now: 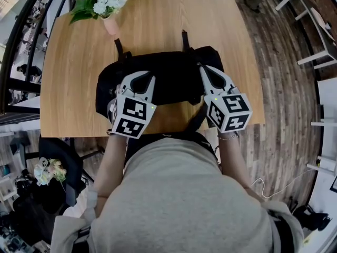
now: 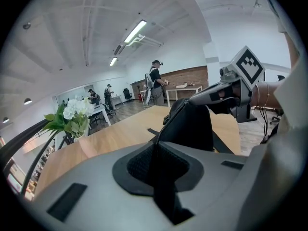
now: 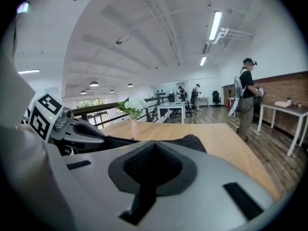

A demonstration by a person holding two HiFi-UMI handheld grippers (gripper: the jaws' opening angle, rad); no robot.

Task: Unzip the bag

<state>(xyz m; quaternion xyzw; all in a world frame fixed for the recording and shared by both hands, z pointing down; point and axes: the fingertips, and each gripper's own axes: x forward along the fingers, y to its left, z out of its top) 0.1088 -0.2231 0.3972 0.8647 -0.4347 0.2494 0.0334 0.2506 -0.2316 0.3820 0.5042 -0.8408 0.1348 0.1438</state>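
A black bag (image 1: 168, 78) lies on the wooden table (image 1: 158, 20), its two straps (image 1: 118, 46) pointing to the far side. My left gripper (image 1: 145, 78) sits on the bag's left part. In the left gripper view it (image 2: 155, 150) is shut on a raised fold of black fabric along the bag (image 2: 192, 124), with a zipper line running up from the jaws. My right gripper (image 1: 202, 68) rests at the bag's right upper edge. Its jaws (image 3: 153, 146) are together; whether they pinch anything thin is hidden. The bag (image 3: 192, 142) shows just beyond them.
A pink vase of white flowers (image 1: 105, 4) stands at the table's far left corner. A person (image 2: 155, 83) stands beyond the table, with desks and chairs behind. A black chair (image 1: 58, 157) is at the near left, and a person's body fills the near edge.
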